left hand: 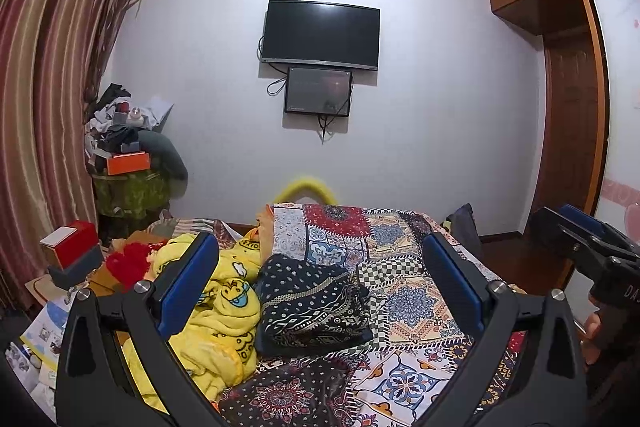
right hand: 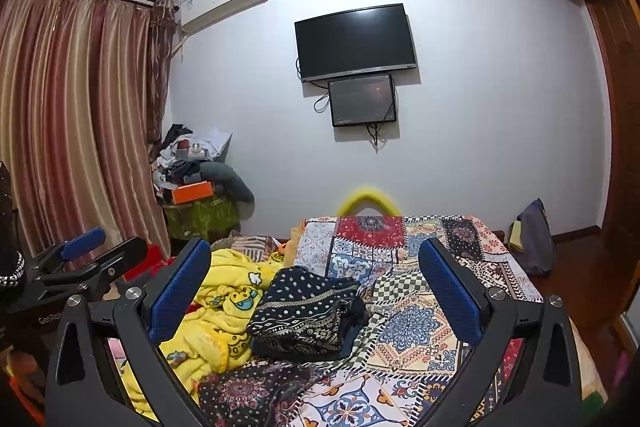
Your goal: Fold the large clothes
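Above a bed covered by a patchwork-patterned quilt (left hand: 404, 267) we hold our two grippers side by side, both aimed toward the far wall. Our left gripper (left hand: 320, 287) has its blue-padded fingers spread wide with nothing between them, and our right gripper (right hand: 316, 287) is likewise spread wide and empty. Ahead of both, lying on the quilt, is a dark navy garment (right hand: 308, 311) with white dots and patterned bands, folded into a loose, thick bundle. Just to its left, touching it, a yellow fleece blanket (left hand: 216, 315) printed with cartoon faces is heaped in a crumpled pile. A second dark patterned cloth (right hand: 248, 395) lies nearer to us, below the bundle. On the far wall hangs a dark television (left hand: 320, 35) with a smaller screen (left hand: 319, 91) mounted just beneath it. Striped curtains (right hand: 72, 123) hang at the left, beside a cluttered stand (right hand: 196, 179) piled with clothes and boxes.
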### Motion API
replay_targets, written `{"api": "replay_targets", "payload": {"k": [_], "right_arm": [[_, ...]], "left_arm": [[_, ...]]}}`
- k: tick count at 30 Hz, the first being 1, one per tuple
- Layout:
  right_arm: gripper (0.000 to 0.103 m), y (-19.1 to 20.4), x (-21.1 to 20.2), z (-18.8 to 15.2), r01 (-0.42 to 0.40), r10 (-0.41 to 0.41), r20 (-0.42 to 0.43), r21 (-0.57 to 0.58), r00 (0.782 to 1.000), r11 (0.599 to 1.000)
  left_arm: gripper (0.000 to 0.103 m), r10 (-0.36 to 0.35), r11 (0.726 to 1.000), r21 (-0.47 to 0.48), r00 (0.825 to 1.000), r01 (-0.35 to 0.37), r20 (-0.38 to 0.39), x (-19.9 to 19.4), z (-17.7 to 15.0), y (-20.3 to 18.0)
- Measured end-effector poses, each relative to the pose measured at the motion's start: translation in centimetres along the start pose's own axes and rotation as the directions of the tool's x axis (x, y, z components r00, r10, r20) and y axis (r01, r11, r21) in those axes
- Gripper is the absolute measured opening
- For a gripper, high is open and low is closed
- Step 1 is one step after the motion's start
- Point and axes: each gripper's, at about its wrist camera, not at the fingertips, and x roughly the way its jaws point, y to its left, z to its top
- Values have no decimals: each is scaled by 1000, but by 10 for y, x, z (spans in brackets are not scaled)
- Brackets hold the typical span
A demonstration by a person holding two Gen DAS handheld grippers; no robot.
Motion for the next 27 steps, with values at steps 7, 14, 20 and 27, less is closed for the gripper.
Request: {"api": "replay_targets", "payload": {"k": [7,14,20,27], "right_arm": [[103,3,1,0,4,-4,-1,-2,1000,1000],[103,5,0,1,9,-9,1,-10,1000,1000],[103,5,0,1,12,-12,-3,-5,1000,1000],[103,5,0,2,16,-16,-1,-10,1000,1000]], "left_arm": [[102,6,1000,6,1000,-6,-7,1,-2,-1],[102,-4,1000,7,1000,4,-12,2,-5,-2],[102,-34,999,14,999,34,-20,3,-4,-3],[102,-61,998,2,998,61,-23,4,-3,-3]]}}
